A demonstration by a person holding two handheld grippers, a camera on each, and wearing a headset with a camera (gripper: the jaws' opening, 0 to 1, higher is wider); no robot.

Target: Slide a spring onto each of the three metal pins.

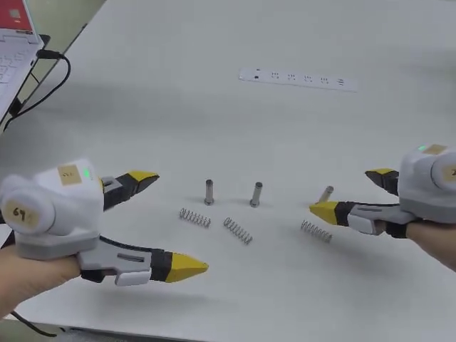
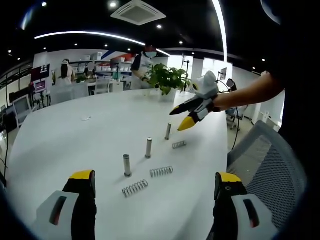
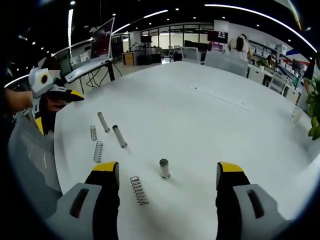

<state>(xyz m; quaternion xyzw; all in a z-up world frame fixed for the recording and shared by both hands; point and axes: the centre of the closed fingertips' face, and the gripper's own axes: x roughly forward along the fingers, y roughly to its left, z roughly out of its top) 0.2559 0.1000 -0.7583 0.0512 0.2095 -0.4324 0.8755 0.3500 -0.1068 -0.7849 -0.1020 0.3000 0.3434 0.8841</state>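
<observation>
Three short metal pins stand upright on the white table: left pin (image 1: pixel 209 192), middle pin (image 1: pixel 256 194), right pin (image 1: pixel 325 194). A loose spring lies in front of each: left spring (image 1: pixel 194 217), middle spring (image 1: pixel 237 230), right spring (image 1: pixel 315 231). My left gripper (image 1: pixel 167 222) hovers open at the near left, level with the springs. My right gripper (image 1: pixel 352 193) is open at the right, its near jaw tip close to the right pin. In the left gripper view the nearest pin (image 2: pixel 127 165) and spring (image 2: pixel 135 188) lie between the jaws. The right gripper view shows a pin (image 3: pixel 164 169) and spring (image 3: pixel 139 190) just ahead.
A white power strip (image 1: pixel 298 78) lies further back on the table. A laptop (image 1: pixel 13 50) with a black cable (image 1: pixel 44 84) sits at the far left edge. People, a potted plant (image 2: pixel 167 77) and office desks stand beyond the table.
</observation>
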